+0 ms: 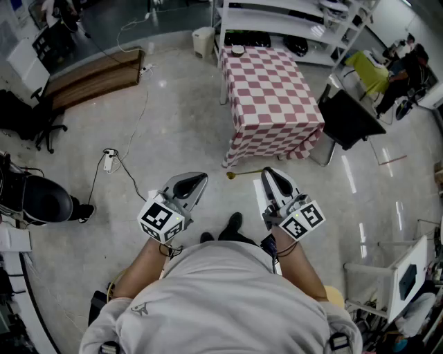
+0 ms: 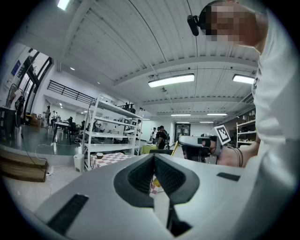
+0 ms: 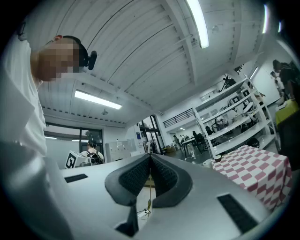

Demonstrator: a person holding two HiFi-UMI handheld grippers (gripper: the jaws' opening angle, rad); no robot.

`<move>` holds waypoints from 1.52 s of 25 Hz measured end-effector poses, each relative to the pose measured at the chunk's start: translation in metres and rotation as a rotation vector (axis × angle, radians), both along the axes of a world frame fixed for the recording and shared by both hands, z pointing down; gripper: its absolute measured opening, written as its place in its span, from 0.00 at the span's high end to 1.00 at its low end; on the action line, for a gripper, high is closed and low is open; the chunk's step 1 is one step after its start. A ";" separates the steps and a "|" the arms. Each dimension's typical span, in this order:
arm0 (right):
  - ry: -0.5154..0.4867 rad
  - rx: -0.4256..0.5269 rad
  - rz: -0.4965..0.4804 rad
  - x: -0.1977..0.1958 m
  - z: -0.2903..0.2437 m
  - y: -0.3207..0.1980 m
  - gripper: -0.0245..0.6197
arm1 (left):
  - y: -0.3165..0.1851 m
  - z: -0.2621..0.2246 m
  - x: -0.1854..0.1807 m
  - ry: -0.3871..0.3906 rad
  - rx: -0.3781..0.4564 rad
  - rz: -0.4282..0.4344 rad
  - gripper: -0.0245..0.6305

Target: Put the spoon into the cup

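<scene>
A slim gold spoon (image 1: 242,173) sticks out sideways to the left from the tip of my right gripper (image 1: 267,171), which is shut on the end of its handle. In the right gripper view the spoon (image 3: 148,197) hangs below the closed jaws (image 3: 150,157). My left gripper (image 1: 201,178) is shut with nothing in it, level with the right one and close to my body. The spoon's bowl (image 2: 157,183) shows just past its jaws. A small round cup (image 1: 237,50) stands at the far end of a checkered table (image 1: 277,104), well ahead of both grippers.
White shelving (image 1: 291,21) stands behind the table, with a white bin (image 1: 203,41) to its left. A black chair (image 1: 346,117) is at the table's right. A power strip (image 1: 109,160) with its cable lies on the floor at left, a wooden platform (image 1: 97,76) beyond.
</scene>
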State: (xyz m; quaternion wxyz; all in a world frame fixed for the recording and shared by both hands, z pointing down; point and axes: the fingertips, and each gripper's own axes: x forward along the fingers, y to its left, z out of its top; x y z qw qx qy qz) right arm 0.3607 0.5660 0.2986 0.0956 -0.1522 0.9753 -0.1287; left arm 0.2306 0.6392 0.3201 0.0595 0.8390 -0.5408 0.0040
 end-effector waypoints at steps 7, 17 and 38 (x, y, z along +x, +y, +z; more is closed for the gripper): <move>-0.003 -0.015 0.000 0.001 0.009 -0.025 0.91 | -0.026 0.006 -0.003 0.001 -0.010 -0.008 0.94; -0.026 -0.004 -0.007 0.018 0.014 -0.087 0.91 | -0.103 0.016 0.014 -0.006 -0.036 -0.001 0.94; -0.028 -0.031 -0.026 -0.002 0.017 -0.240 0.91 | -0.236 0.014 -0.016 -0.016 -0.018 -0.064 0.94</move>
